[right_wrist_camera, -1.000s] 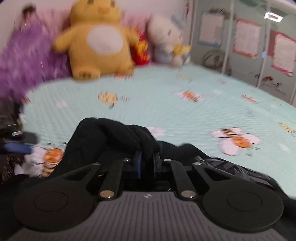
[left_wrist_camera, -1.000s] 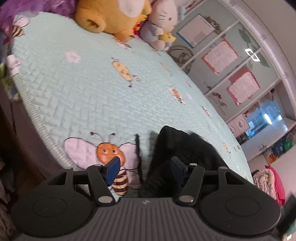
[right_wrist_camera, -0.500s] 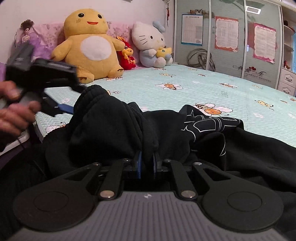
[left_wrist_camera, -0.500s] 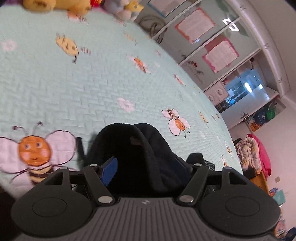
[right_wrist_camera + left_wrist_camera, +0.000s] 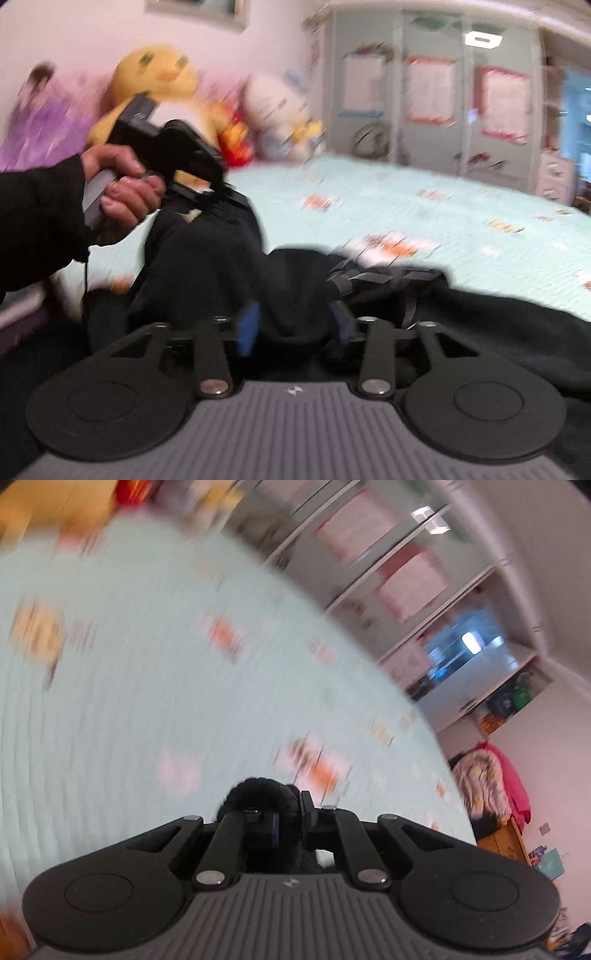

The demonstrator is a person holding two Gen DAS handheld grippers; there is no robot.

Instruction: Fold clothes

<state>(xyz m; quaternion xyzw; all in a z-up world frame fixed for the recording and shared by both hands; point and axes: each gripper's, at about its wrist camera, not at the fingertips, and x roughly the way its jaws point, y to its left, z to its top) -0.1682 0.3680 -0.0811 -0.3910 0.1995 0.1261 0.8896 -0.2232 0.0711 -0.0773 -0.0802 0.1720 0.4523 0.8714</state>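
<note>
A black garment [image 5: 207, 273] with a grey-white print [image 5: 373, 277] lies crumpled on the mint bee-print quilt [image 5: 424, 199]. In the left wrist view, my left gripper [image 5: 290, 821] is shut on a thick rolled fold of the black garment [image 5: 258, 794]. The right wrist view shows a hand [image 5: 122, 184] holding that left gripper [image 5: 238, 201] and lifting one end of the cloth off the bed. My right gripper [image 5: 295, 330] is opening. Its blue pads [image 5: 247, 328] stand apart, with a loose hump of the black fabric between them.
A yellow plush [image 5: 155, 81] and a white cat plush [image 5: 273, 110] sit at the head of the bed, beside purple bedding [image 5: 37, 122]. Wardrobe doors with pink posters [image 5: 428, 92] stand beyond the quilt. A pink coat pile [image 5: 495, 782] lies off the bed's far side.
My left gripper closed on the garment's fold and swung up and across the bed with it. My right gripper's jaws parted and let go of the cloth they pinched.
</note>
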